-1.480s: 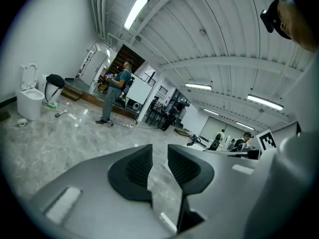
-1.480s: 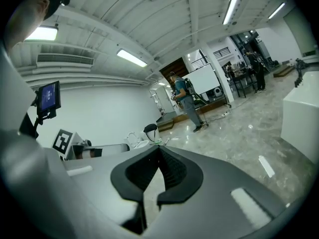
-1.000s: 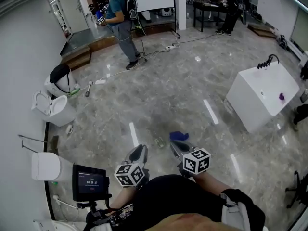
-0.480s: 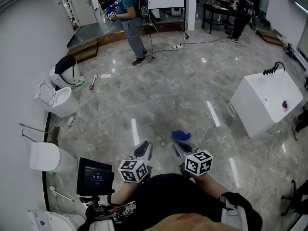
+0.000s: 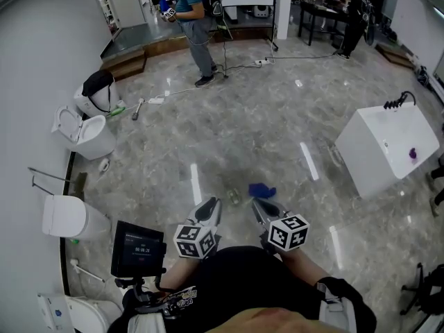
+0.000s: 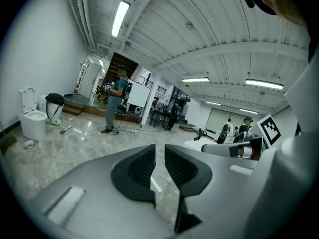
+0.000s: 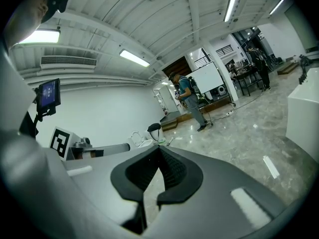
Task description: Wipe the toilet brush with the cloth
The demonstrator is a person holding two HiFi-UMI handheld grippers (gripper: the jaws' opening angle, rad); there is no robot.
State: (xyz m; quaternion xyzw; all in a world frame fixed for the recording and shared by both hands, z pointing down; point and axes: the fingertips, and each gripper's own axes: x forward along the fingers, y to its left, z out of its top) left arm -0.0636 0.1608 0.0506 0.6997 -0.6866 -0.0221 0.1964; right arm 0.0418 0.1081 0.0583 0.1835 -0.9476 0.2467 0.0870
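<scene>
The left gripper (image 5: 210, 207) has just been closing its jaws. A narrow gap is left, with nothing in it. The right gripper (image 5: 259, 205) is pressed together on nothing. Over the last second the head view has crept forward across the floor (image 5: 243, 130). Neither gripper is on cloth or brush, so no wiping is under way.

One blue cloth (image 5: 262, 189) lies on the floor just past the right gripper's tip. One long-handled thing (image 5: 139, 107), perhaps the brush, lies near the floor's left edge beside the far toilet (image 5: 90, 136), well apart from the cloth. There are two grippers, two plain toilets and one white tub (image 5: 388, 144).
</scene>
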